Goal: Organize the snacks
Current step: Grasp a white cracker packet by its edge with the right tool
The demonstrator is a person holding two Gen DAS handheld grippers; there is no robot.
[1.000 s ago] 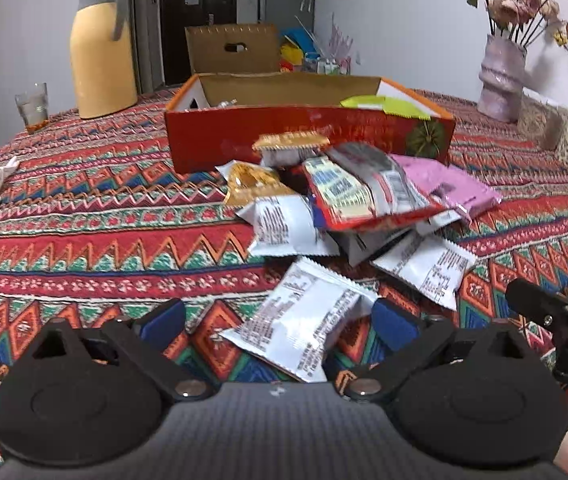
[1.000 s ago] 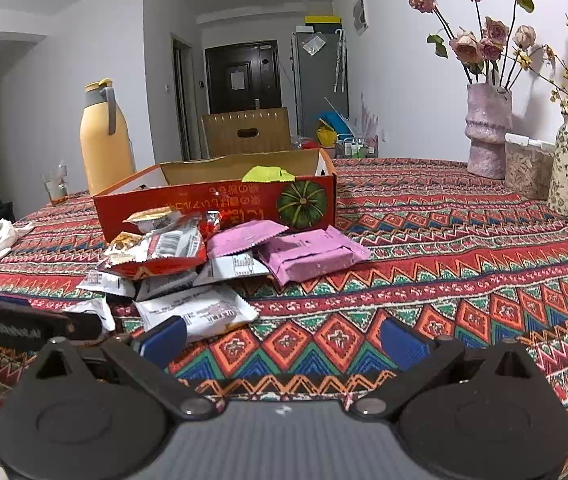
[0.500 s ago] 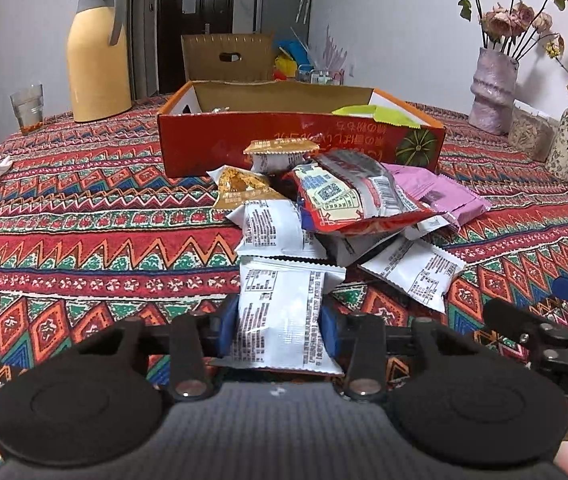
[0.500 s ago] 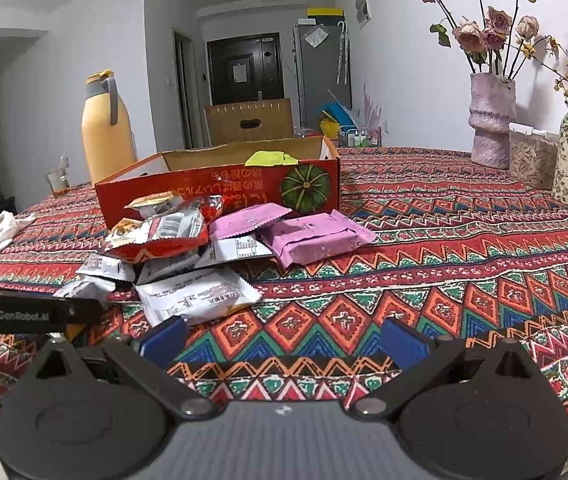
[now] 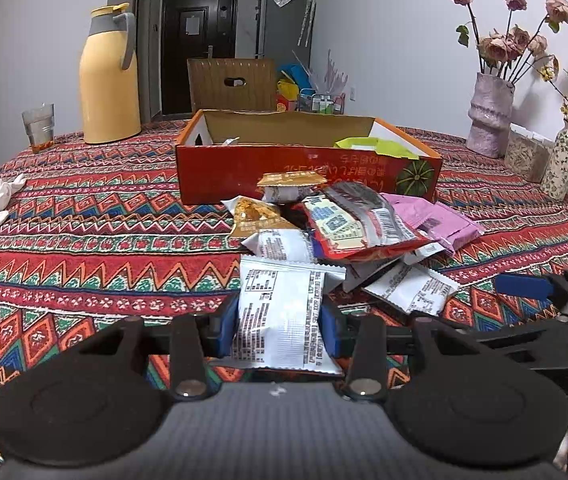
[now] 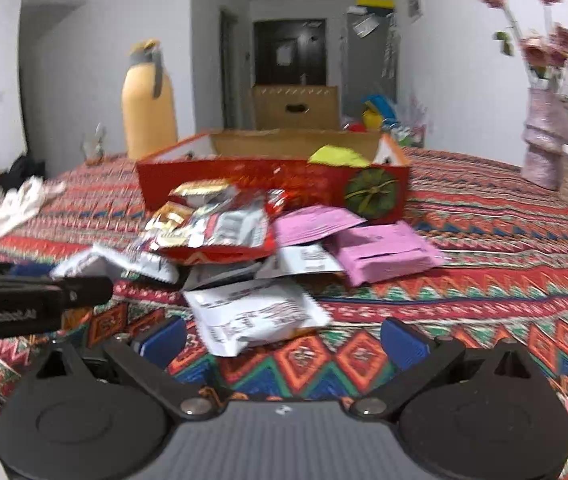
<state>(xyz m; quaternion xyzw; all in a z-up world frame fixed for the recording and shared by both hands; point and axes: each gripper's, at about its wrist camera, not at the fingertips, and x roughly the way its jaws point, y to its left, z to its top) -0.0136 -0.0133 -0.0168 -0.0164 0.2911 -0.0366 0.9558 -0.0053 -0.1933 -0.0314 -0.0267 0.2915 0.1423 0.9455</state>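
- Left gripper: blue pads clamped on a white packet, one pad on each long side, packet's printed side facing the camera.
- Pile of snack packs sits on the cloth at 12 o'clock from the held packet, just in front of the red box.
- Box is open-topped, a yellow-green pack inside at its right end.
- Right gripper: fingers spread wide, empty; another white packet lies flat at its 12 o'clock, just beyond the pads.
- Pink packs at 1 o'clock.
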